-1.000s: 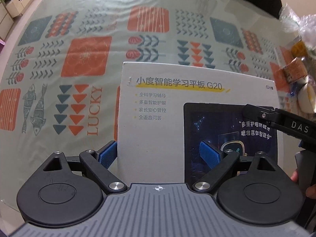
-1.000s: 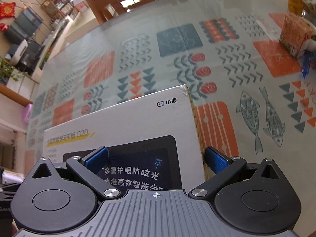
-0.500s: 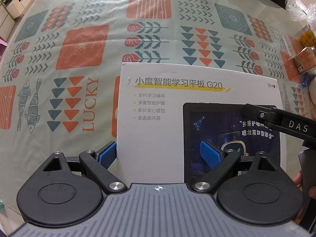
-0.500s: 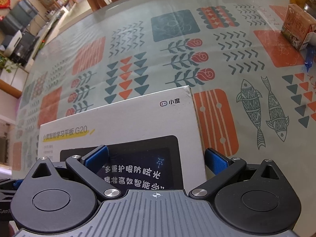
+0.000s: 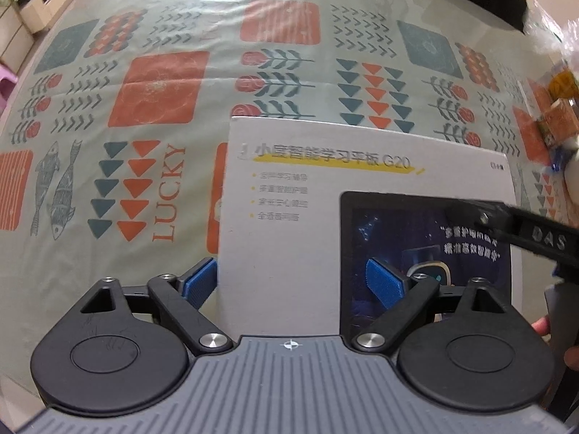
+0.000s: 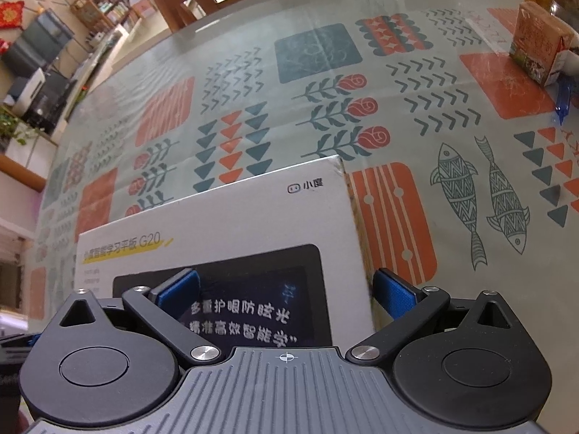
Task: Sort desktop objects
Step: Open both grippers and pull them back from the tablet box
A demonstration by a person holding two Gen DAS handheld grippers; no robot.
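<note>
Left wrist view first: saw the left gripper [image 5: 291, 282] spread wide, one blue pad just off the left edge of the white tablet box [image 5: 289, 238], the other pad over its dark picture. Seemed to lie flat on the patterned table [image 5: 159, 86], that box. Next, right wrist view: saw the right gripper [image 6: 286, 289] spread wide too, straddling the box's right edge, holding nothing. Spotted a small carton [image 6: 539, 47] and a blue pen [image 6: 562, 101] far right, well apart. Guessed at trouble: pinched by thin edges only, could slip out; lifted unevenly, could tilt and fall.
</note>
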